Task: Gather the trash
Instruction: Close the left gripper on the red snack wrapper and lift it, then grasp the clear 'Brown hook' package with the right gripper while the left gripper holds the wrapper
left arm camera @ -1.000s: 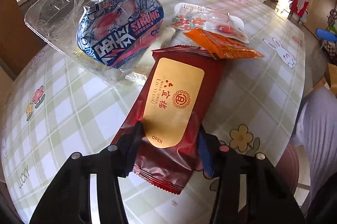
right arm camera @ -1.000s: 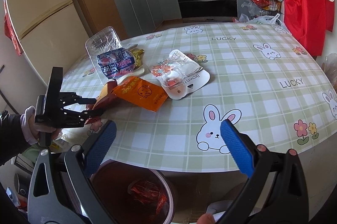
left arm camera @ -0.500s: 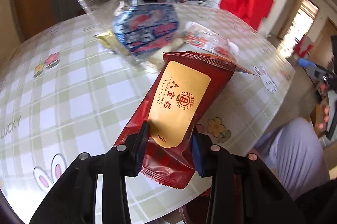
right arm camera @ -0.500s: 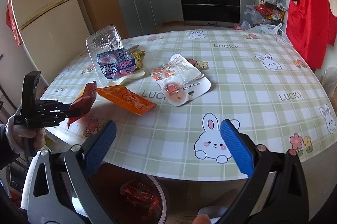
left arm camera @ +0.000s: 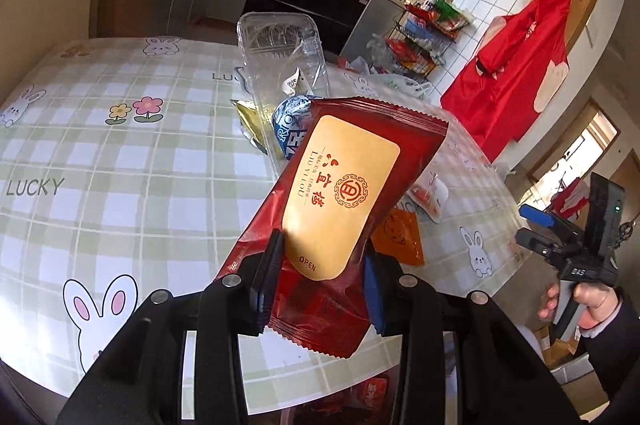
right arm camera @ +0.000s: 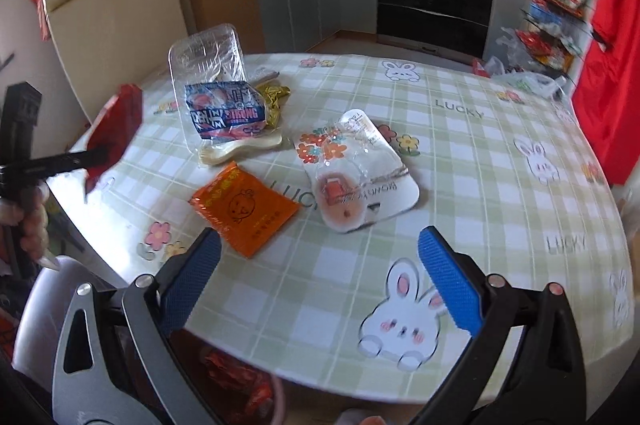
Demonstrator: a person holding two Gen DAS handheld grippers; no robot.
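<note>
Left wrist view: my left gripper (left arm camera: pixel 320 281) has its fingers clamped on the red wrapper (left arm camera: pixel 340 201), held up off the surface (left arm camera: pixel 120 161) at its near edge.
My right gripper (right arm camera: pixel 320 277) hovers spread wide and empty, over the near edge beside the orange packet (right arm camera: pixel 242 207).

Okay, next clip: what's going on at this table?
A person is clearing snack trash with two handheld grippers. The left gripper is shut on a dark red wrapper, held up off the checked tablecloth. The right gripper is open and empty near the table edge. An orange sachet, a blister pack and a clear tray with a blue wrapper lie uncollected.
</note>
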